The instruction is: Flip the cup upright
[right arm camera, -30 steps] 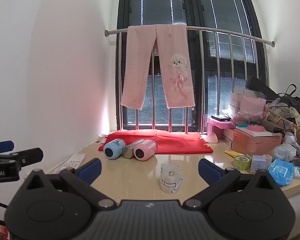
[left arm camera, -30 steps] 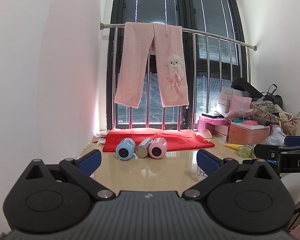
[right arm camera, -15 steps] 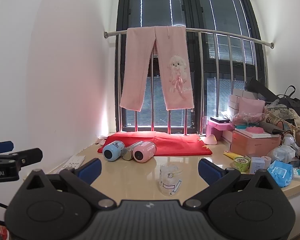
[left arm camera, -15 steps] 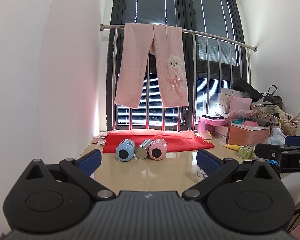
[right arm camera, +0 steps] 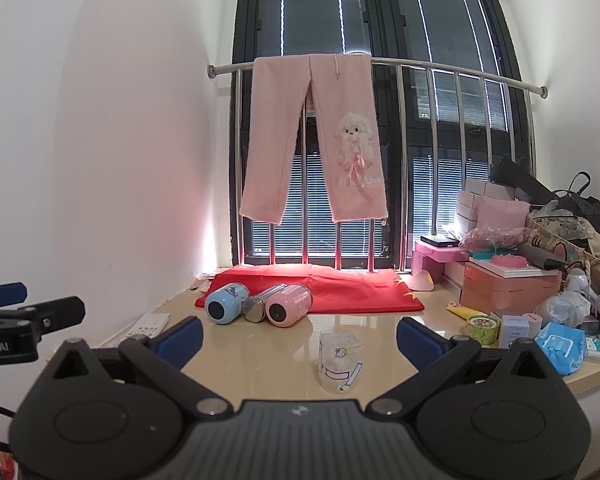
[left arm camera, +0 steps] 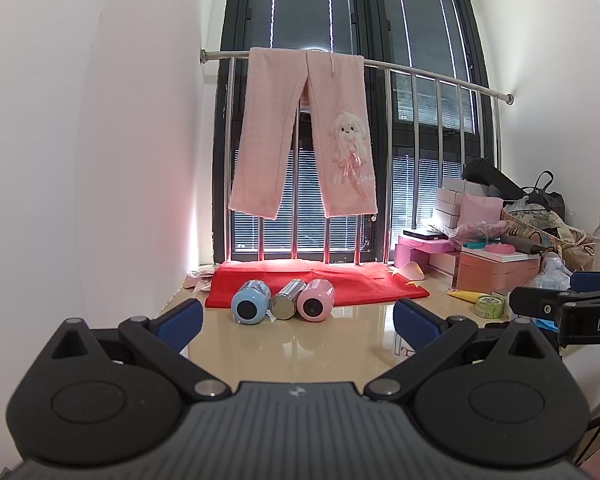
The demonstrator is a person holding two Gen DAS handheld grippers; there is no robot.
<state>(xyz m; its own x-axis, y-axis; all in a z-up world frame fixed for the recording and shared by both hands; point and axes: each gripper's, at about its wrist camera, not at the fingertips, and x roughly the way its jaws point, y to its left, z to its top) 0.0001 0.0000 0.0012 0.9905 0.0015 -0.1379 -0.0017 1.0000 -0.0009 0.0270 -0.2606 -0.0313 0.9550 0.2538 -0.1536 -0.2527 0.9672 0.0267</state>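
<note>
A clear glass cup (right arm camera: 340, 360) with cartoon prints stands on the beige table, wider end down, between my right gripper's (right arm camera: 299, 334) open fingers and a little ahead of them. In the left wrist view only a sliver of the cup (left arm camera: 401, 347) shows behind the right fingertip. My left gripper (left arm camera: 298, 320) is open and empty, to the left of the cup. The right gripper's side (left arm camera: 556, 312) shows at the right edge of the left wrist view.
A blue flask (right arm camera: 224, 307), a steel flask (right arm camera: 262, 306) and a pink flask (right arm camera: 288, 310) lie on their sides by a red cloth (right arm camera: 340, 288). Boxes, a tape roll (right arm camera: 482, 327) and packets crowd the right. A remote (right arm camera: 150, 324) lies at left.
The right wrist view has shifted slightly, so the cup sits a little lower and closer between the fingers. The left gripper has barely moved.
</note>
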